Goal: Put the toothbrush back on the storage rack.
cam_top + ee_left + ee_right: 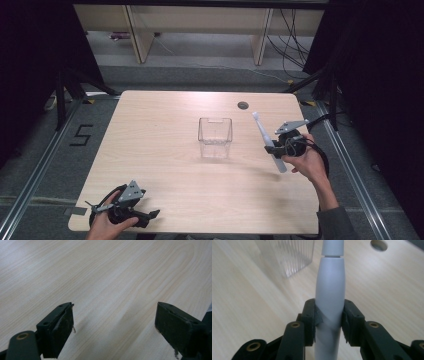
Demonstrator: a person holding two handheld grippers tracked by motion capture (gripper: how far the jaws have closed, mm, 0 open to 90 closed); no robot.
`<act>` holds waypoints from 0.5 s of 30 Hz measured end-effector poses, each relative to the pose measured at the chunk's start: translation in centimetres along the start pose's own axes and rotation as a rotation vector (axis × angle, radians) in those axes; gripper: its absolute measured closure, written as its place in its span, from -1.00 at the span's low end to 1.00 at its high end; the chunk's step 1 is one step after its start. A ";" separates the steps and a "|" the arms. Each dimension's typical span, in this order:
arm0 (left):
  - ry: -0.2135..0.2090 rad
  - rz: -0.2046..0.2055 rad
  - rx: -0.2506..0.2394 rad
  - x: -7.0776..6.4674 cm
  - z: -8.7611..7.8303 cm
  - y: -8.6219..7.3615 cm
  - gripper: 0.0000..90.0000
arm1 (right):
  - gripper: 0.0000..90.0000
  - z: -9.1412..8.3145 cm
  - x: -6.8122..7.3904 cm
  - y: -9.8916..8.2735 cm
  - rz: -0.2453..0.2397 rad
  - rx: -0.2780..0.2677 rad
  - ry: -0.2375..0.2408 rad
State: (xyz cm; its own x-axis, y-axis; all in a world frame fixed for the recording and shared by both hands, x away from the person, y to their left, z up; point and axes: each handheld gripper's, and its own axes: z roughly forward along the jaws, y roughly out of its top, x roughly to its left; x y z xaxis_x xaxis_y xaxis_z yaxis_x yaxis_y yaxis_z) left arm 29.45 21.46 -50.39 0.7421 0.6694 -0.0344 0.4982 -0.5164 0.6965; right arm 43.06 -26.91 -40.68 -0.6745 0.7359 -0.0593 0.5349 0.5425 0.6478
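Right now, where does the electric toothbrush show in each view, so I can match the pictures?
High view: the toothbrush is right of centre, slanted, clamped in the right gripper.
Left gripper view: bare table between open jaws, no toothbrush.
Right gripper view: its grey handle rises through the middle, pinched between the jaws.
Shared landmark: the clear plastic box, upper left in the right gripper view.

A clear container (pixel 215 137) stands on the wooden table (pixel 150 145).
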 end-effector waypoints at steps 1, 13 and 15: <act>-0.001 0.006 0.000 0.1 0.0 0.0 -0.67 | 0.48 0.2 -0.3 0.0 -0.040 -0.052 0.001; 0.000 0.017 0.012 0.2 0.0 0.1 -0.67 | 0.48 -0.5 -0.6 0.6 0.016 -0.249 -0.003; 0.001 0.017 0.011 0.2 0.0 0.1 -0.67 | 0.48 -0.5 -0.4 0.7 0.039 -0.256 0.011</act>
State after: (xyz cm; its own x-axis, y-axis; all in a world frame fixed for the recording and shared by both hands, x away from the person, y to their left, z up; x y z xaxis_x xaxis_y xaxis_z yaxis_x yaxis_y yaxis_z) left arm 29.61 21.56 -50.33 0.7502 0.6609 -0.0224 0.4907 -0.5337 0.6887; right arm 43.47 -27.04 -39.82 -0.6622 0.7490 -0.0232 0.4154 0.3927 0.8205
